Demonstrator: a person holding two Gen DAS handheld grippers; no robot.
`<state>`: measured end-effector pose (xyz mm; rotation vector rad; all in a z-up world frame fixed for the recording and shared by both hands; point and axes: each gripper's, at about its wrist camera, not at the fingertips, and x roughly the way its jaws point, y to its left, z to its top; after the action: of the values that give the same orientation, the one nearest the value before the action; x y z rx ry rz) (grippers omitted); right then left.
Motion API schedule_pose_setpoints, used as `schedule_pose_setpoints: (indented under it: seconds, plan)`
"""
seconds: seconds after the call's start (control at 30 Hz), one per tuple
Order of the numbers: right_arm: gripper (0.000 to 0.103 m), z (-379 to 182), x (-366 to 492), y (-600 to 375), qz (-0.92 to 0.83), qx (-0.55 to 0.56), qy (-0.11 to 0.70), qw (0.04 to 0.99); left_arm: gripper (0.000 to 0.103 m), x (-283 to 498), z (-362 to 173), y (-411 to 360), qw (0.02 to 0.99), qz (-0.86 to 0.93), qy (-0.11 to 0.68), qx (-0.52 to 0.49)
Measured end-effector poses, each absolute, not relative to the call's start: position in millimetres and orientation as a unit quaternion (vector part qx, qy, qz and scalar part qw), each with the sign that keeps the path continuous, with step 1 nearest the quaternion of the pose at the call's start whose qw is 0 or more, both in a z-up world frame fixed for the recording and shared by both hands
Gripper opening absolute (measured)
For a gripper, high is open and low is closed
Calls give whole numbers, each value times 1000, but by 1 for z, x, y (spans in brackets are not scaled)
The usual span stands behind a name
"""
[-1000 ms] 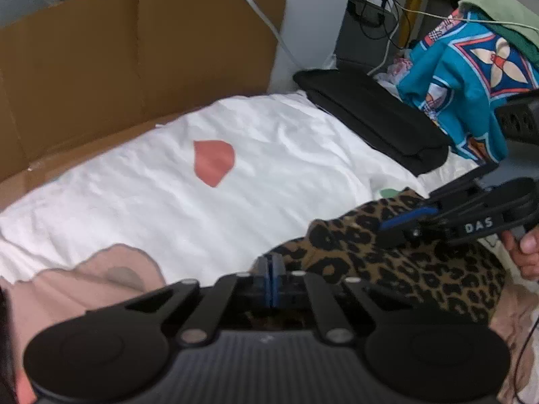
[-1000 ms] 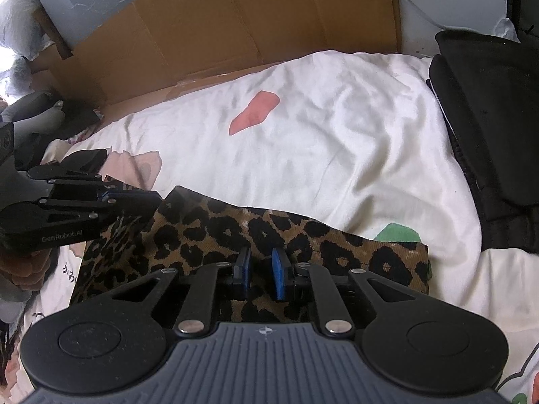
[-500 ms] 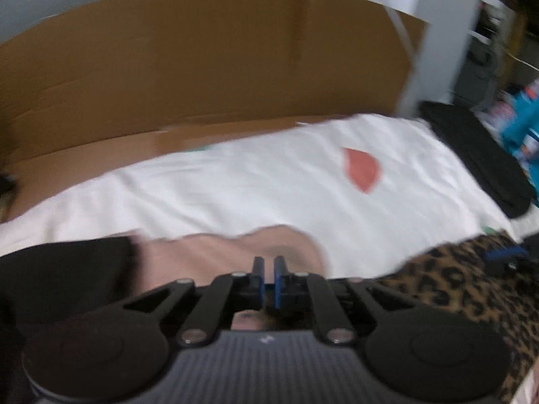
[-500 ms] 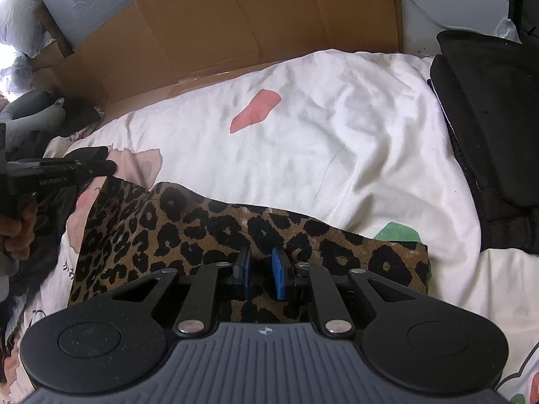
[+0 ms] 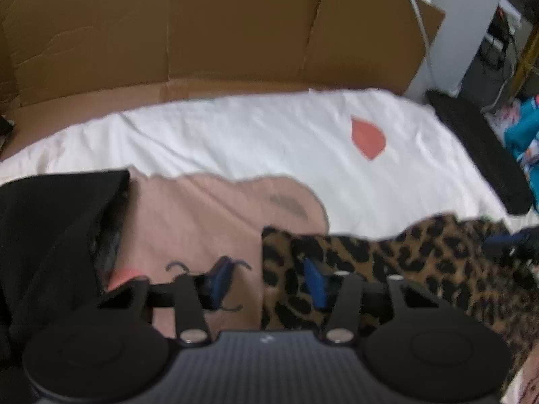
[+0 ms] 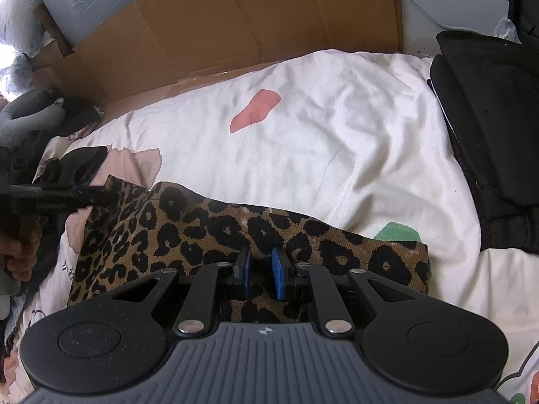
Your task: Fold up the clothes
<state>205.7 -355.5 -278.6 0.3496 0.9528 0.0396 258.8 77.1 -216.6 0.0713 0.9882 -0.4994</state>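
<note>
Leopard-print garment [image 6: 209, 232] lies flat, apparently folded into a band, on white bedding [image 6: 337, 155]

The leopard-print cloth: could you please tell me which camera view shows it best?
The right wrist view: the leopard-print cloth lies sharp and nearly whole across the white sheet. The left wrist view shows it blurred, partly hidden behind the left gripper, whose jaws are opening.

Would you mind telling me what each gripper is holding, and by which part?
The right gripper pinches the leopard-print cloth at its near edge. The left gripper holds nothing; its jaws are opening at the cloth's left end.
</note>
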Motion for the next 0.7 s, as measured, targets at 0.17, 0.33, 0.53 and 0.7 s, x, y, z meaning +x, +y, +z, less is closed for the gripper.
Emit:
schedule_pose_setpoints:
  seconds: [0.17,0.33,0.53,0.7]
  plan:
    - [18,-279,205,-357,20,169,456,874,6,258,-214,87,857,-226,464,10]
    - [17,-278,204,-357,19,165,456,874,0,264,-215,94,866,-159,474,27]
    - [15,-277,202,-358,11,165,457,874,9,259,-196,101,869,-158,469,14]
    - [15,-273,201,-354,10,144,457,878,16,240,-179,74,862,-200,466,26]
